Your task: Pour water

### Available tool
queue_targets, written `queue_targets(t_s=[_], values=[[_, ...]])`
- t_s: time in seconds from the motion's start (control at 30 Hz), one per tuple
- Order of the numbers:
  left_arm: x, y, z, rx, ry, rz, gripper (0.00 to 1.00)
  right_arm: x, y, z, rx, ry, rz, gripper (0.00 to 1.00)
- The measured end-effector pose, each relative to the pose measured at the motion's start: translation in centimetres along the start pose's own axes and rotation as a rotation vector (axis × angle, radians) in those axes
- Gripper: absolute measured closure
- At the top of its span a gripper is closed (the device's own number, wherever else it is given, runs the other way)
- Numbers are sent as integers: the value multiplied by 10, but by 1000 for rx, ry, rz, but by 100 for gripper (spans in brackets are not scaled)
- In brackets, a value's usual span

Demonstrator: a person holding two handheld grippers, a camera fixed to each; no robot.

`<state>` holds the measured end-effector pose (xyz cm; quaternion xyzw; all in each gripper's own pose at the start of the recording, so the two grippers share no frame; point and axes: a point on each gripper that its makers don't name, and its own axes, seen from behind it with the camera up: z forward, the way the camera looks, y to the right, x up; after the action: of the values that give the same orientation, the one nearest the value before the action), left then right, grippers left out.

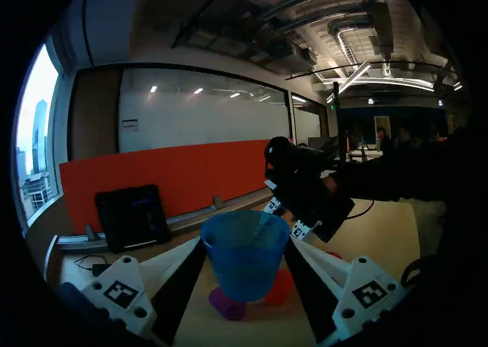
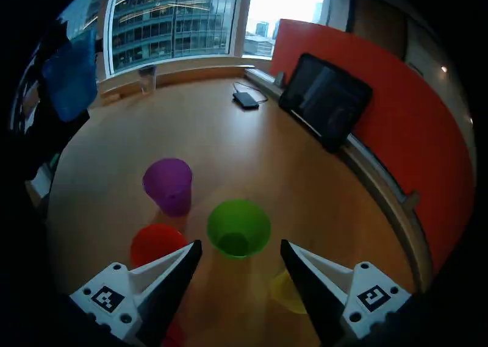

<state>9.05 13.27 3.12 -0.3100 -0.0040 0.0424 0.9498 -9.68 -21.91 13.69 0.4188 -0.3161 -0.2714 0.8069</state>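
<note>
A translucent blue cup (image 1: 245,261) hangs upright above the wooden table, with my left gripper (image 1: 244,244) shut on its sides. Under it stand a purple cup (image 1: 227,303) and a red cup (image 1: 280,286). My right gripper (image 2: 240,244) is open and low over the table, with a green cup (image 2: 238,228) standing just beyond its fingertips. The purple cup (image 2: 168,185) and red cup (image 2: 152,243) stand to its left, and a yellow cup (image 2: 287,292) sits partly behind the right finger. The blue cup (image 2: 72,75) shows high at the left. The right gripper (image 1: 285,218) is held by a dark-sleeved arm.
A black tablet (image 2: 323,97) leans against the orange partition (image 2: 396,115) along the table's far side. A small dark device with a cable (image 2: 246,99) lies near it. A clear glass (image 2: 146,77) stands by the window ledge. The wooden table (image 2: 256,158) stretches toward the window.
</note>
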Motion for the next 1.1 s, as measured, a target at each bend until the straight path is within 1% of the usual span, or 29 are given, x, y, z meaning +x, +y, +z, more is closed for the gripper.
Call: queue_targets(t_s=[0.3,0.5,1.1], values=[[-3,-3,-1,1,-3,-1,15,-4,0,16,10,-56,-25,0],[-6,-3,0,-2,-8,2,15,-4,1,27,12,-75,-35,0],[-15,-6,-1,-3,-24,-7,15,-6,5,51,19,-105,-8,1]])
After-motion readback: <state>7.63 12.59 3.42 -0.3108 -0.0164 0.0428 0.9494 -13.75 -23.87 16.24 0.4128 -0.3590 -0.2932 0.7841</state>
